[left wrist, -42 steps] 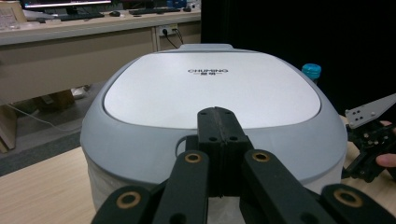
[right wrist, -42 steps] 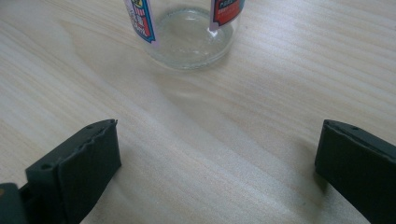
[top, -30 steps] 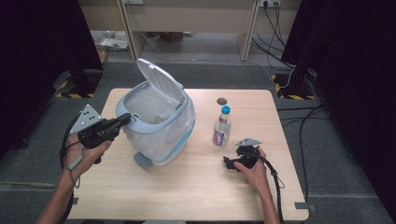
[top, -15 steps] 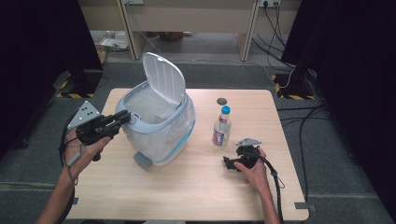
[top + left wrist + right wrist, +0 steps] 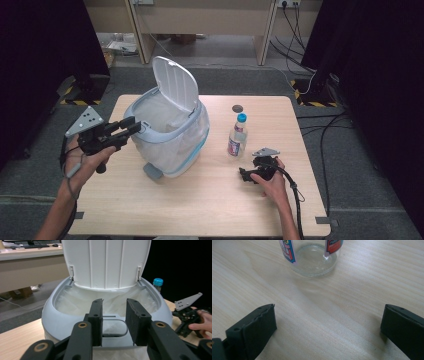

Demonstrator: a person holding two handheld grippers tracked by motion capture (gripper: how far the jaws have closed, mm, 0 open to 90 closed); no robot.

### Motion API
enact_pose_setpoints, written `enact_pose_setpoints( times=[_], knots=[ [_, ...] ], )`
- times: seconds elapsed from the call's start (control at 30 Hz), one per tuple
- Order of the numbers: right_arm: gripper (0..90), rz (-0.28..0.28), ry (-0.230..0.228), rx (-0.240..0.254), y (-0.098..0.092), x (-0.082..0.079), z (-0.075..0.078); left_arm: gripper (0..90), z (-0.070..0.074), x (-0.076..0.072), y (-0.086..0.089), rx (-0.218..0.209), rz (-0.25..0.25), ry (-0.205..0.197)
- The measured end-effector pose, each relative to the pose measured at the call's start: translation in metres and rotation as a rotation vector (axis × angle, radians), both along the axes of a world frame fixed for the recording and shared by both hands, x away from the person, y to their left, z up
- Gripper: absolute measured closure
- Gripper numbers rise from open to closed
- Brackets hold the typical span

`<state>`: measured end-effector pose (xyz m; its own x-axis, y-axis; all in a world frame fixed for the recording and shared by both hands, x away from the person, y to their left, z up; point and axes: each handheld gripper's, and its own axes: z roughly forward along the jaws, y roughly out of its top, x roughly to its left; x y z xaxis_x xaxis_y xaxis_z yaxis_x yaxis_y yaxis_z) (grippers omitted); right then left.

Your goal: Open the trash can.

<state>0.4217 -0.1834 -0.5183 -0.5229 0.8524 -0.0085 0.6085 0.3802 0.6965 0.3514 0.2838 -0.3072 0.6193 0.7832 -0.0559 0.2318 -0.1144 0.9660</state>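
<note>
A white and pale-blue pedal bin (image 5: 172, 137) stands left of centre on the wooden table, its lid (image 5: 175, 85) raised upright and a white liner inside. My left gripper (image 5: 128, 128) hovers at the bin's front rim (image 5: 50, 312), open by a narrow gap with nothing between the jaws; in the left gripper view the lid (image 5: 106, 262) rises straight ahead of it (image 5: 115, 302). A clear bottle (image 5: 236, 137) with a blue cap (image 5: 158, 282) stands right of the bin. My right gripper (image 5: 247, 173) rests on the table just short of the bottle's base (image 5: 314, 260), open wide (image 5: 328, 308) and holding nothing.
The bin's grey foot pedal (image 5: 152, 171) sticks out toward the table's near side. A small dark round spot (image 5: 237, 108) lies behind the bottle. Bare tabletop (image 5: 200, 205) stretches along the front. Cables (image 5: 325, 130) trail on the floor to the right.
The bin's lid has swung from tilted forward up to upright. My left gripper has stayed at the front rim, rising slightly. The right gripper and the bottle have not moved.
</note>
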Motion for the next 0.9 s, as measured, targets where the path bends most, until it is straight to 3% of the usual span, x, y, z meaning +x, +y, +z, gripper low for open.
enact_pose_setpoints(
  times=[0.3, 0.43, 0.9],
  knots=[
    [0.2, 0.003, -0.002, -0.001, 0.000, 0.001, 0.000, 60.3, 0.002, -0.010, 0.012, -0.034, -0.010, 0.013],
    [0.2, 0.003, -0.002, -0.001, 0.000, 0.001, 0.000, 59.5, 0.002, -0.015, 0.017, -0.030, -0.002, 0.009],
    [0.2, 0.003, -0.002, -0.001, 0.000, 0.001, 0.000, 58.3, -0.016, -0.027, 0.031, -0.043, 0.022, 0.015]
  ],
)
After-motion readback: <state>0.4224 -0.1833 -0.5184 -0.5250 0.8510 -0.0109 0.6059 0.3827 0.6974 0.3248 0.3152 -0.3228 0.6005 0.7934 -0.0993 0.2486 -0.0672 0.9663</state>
